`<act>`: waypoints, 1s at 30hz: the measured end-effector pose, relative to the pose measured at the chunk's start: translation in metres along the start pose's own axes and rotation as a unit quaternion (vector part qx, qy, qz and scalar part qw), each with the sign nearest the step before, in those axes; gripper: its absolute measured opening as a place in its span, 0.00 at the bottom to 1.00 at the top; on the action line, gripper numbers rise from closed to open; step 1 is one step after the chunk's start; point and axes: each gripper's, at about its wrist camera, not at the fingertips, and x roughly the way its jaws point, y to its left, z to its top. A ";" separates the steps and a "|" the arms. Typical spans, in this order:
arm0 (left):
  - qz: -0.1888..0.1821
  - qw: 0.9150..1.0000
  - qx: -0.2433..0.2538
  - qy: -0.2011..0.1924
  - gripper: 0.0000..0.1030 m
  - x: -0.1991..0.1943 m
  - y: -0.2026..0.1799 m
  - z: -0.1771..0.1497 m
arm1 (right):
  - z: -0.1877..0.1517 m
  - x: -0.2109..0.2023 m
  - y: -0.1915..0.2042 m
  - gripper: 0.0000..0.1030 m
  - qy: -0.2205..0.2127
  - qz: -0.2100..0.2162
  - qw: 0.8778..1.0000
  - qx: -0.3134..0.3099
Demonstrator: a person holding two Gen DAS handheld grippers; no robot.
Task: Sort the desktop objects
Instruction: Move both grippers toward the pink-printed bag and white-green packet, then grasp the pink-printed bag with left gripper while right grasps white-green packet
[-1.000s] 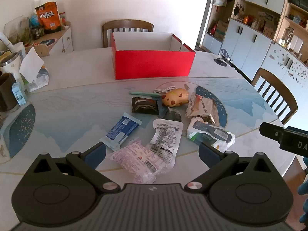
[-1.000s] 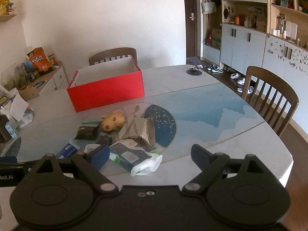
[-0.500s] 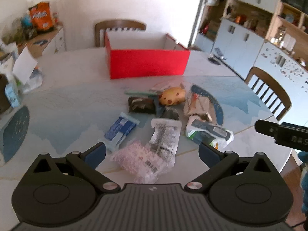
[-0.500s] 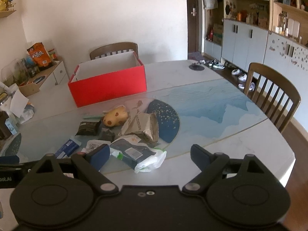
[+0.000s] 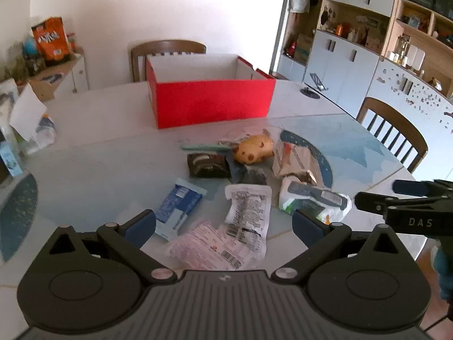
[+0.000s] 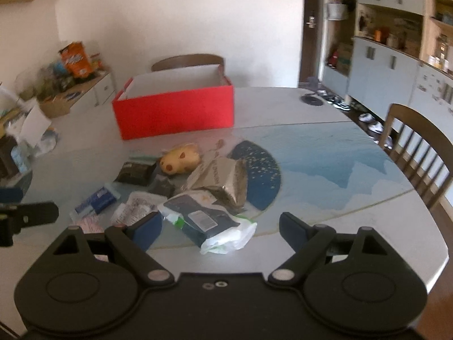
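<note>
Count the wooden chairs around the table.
2. One chair stands behind the red box at the table's far side; the other chair is at the table's right edge. More may be out of view.

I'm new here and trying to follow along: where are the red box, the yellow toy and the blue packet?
red box [image 5: 212, 104], left wrist view, front wall.
yellow toy [image 5: 253, 149], left wrist view, its body.
blue packet [image 5: 177, 202], left wrist view, its middle.
</note>
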 end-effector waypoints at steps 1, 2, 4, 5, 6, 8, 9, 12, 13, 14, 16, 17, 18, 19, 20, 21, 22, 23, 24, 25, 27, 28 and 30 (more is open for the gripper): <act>0.000 1.000 0.000 0.004 1.00 0.005 0.001 -0.002 | -0.001 0.005 -0.001 0.87 0.002 0.009 1.000 -0.005; 0.002 1.000 0.000 0.008 1.00 0.008 0.001 -0.003 | -0.001 0.009 -0.002 0.87 0.006 0.014 1.000 -0.010; 0.006 1.000 0.004 0.016 1.00 0.016 0.001 -0.007 | -0.002 0.020 -0.004 0.87 0.015 0.018 1.000 -0.017; 0.013 1.000 0.006 0.020 1.00 0.020 0.001 -0.009 | -0.003 0.025 -0.005 0.87 0.019 0.020 0.999 -0.020; 0.019 1.000 0.003 0.025 1.00 0.024 0.002 -0.011 | -0.003 0.030 -0.006 0.87 0.022 0.022 0.999 -0.024; 0.028 0.999 -0.005 0.036 1.00 0.032 0.005 -0.015 | -0.004 0.039 -0.007 0.86 0.029 0.026 0.999 -0.033; 0.035 0.998 -0.009 0.043 1.00 0.035 0.007 -0.018 | -0.004 0.045 -0.006 0.86 0.033 0.026 0.998 -0.040; 0.047 0.997 -0.026 0.060 1.00 0.045 0.013 -0.022 | -0.005 0.057 -0.005 0.86 0.041 0.030 0.997 -0.055; 0.048 0.996 -0.031 0.063 1.00 0.047 0.014 -0.023 | -0.004 0.061 -0.004 0.86 0.041 0.031 0.997 -0.060; 0.050 0.996 -0.035 0.067 1.00 0.049 0.015 -0.024 | -0.004 0.064 -0.004 0.86 0.043 0.033 0.997 -0.063; 0.055 0.995 -0.037 0.072 1.00 0.054 0.015 -0.025 | -0.003 0.070 -0.004 0.86 0.047 0.037 0.996 -0.069; 0.056 0.995 -0.038 0.076 1.00 0.057 0.015 -0.026 | -0.002 0.073 -0.004 0.86 0.049 0.037 0.996 -0.072; 0.059 0.994 -0.039 0.079 1.00 0.060 0.015 -0.027 | -0.001 0.077 -0.004 0.86 0.051 0.038 0.995 -0.074; 0.061 0.994 -0.040 0.082 1.00 0.062 0.015 -0.028 | -0.001 0.080 -0.004 0.86 0.053 0.040 0.995 -0.076; 0.060 0.994 -0.042 0.085 1.00 0.065 0.015 -0.028 | 0.000 0.083 -0.004 0.86 0.055 0.041 0.995 -0.078; 0.057 0.994 -0.044 0.087 1.00 0.067 0.015 -0.029 | 0.000 0.085 -0.003 0.85 0.057 0.042 0.994 -0.081; 0.056 0.994 -0.044 0.088 0.99 0.069 0.015 -0.030 | 0.000 0.087 -0.003 0.85 0.058 0.042 0.994 -0.083; 0.058 0.993 -0.043 0.090 0.99 0.071 0.014 -0.030 | 0.000 0.089 -0.003 0.85 0.061 0.045 0.994 -0.084; 0.057 0.993 -0.043 0.092 0.99 0.073 0.013 -0.031 | -0.001 0.090 -0.002 0.85 0.064 0.047 0.993 -0.086; 0.055 0.993 -0.044 0.094 0.99 0.074 0.013 -0.031 | -0.001 0.091 -0.002 0.85 0.064 0.046 0.993 -0.087; 0.054 0.993 -0.044 0.096 0.99 0.076 0.013 -0.032 | -0.001 0.093 -0.002 0.85 0.066 0.045 0.993 -0.089; 0.053 0.993 -0.045 0.097 0.97 0.078 0.013 -0.032 | -0.001 0.095 -0.002 0.85 0.068 0.045 0.993 -0.089; 0.054 0.992 -0.046 0.102 0.92 0.080 0.013 -0.032 | -0.001 0.097 -0.003 0.84 0.070 0.043 0.993 -0.090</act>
